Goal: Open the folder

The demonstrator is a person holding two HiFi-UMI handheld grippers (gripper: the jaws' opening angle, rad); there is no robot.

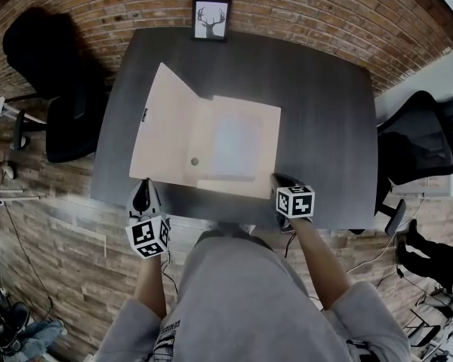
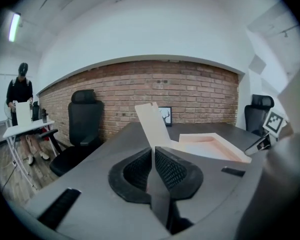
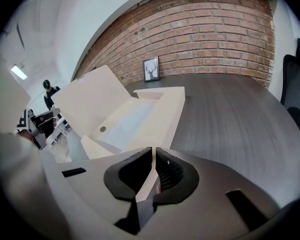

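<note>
We are getting close to done: the folder is lying on the bench, its cover standing half-raised at the left. Our right gripper is pinching the near right corner in its fingers. Our left gripper is hanging empty, fingers closed. Laying the cover flat is probably all that is remaining.

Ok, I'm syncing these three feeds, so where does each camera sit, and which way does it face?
Head view: on the person's head, facing steeply down at table and folder; forearms, left tongs, right tongs show.
Left gripper view: on the left tongs, facing across the table to the brick wall; shut tongs show.
Right gripper view: on the right tongs, facing over the folder to that wall; tongs pinch the folder's edge.
Shared: all three show the folder and deer picture.
</note>
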